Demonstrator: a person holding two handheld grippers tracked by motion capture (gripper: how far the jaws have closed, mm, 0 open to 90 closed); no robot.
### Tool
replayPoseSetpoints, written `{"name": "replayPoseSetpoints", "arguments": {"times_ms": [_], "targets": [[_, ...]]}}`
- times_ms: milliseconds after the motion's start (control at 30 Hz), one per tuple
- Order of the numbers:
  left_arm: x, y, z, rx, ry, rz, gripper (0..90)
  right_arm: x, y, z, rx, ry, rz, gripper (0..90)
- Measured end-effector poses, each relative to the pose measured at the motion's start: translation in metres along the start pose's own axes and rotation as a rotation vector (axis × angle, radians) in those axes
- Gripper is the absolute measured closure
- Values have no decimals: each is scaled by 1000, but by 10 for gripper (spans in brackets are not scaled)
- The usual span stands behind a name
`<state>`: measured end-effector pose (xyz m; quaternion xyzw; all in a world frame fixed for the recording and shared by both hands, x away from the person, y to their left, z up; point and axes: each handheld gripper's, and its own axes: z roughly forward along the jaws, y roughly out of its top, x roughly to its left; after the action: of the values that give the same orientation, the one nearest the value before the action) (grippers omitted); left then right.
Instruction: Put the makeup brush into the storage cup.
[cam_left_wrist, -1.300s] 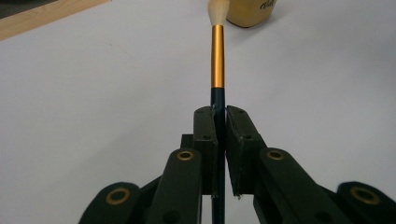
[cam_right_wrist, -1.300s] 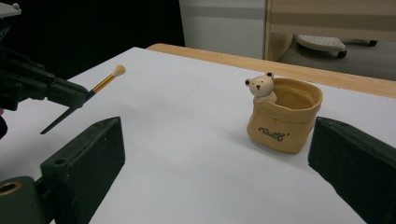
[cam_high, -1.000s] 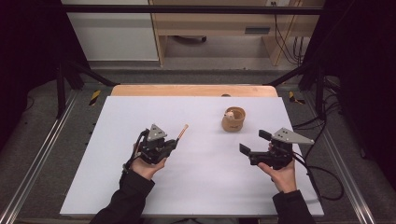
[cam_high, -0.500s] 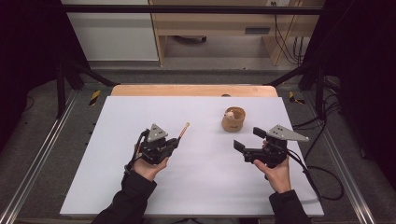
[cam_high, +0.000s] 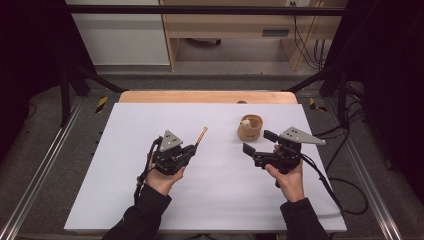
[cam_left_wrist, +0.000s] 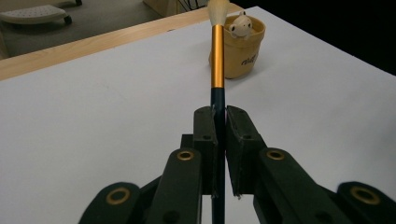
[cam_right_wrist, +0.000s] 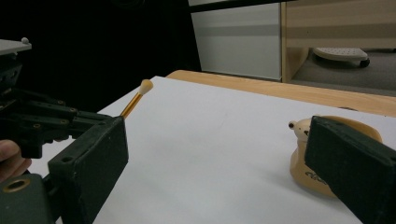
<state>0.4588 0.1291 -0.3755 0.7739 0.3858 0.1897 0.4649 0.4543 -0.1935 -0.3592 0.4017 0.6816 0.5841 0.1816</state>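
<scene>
Left claw (cam_left_wrist: 219, 128) clamped on brush (cam_left_wrist: 216, 56)

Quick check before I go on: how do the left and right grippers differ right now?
The left gripper is shut on the brush, its jaws pressed to the dark handle; the right gripper is open and holds nothing. The left gripper points toward the cup from across the table, while the right gripper sits close beside the cup. Both are hand-held low over the white table.

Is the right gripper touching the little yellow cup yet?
Apart. In the high view the right gripper is open beside the yellow cup, with a strip of white table showing between its jaws and the cup.
</scene>
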Motion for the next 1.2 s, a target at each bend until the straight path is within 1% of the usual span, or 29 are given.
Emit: {"name": "replayPoseSetpoints", "arguments": {"times_ms": [67,133,200,233,333,567,733,933,1000,1133,1200], "targets": [[0,0,0,3,0,2,831,1,1,0,-2,-2,8,73],[-1,1,1,-5,-1,-10,831,0,3,1,-7,17,32,82],[-3,1,2,-14,2,-13,831,0,3,2,-7,24,45,83],[-4,1,3,-16,1,-21,831,0,3,2,-7,23,47,85],[-5,1,3,-19,-4,-24,830,0,3,2,-7,28,50,87],[-13,0,8,-28,-5,-24,831,1,1,7,-2,43,63,94],[-19,-1,12,-47,-11,-30,831,3,-3,13,7,50,66,97],[-25,-2,16,-53,-22,-28,831,5,-7,20,19,58,77,103],[-27,-2,17,-62,-25,-32,830,6,-9,23,23,64,90,110],[-30,-3,19,-68,-30,-33,831,7,-11,26,28,68,94,114],[-33,-3,20,-69,-33,-30,831,7,-13,29,33,71,103,123]]}}
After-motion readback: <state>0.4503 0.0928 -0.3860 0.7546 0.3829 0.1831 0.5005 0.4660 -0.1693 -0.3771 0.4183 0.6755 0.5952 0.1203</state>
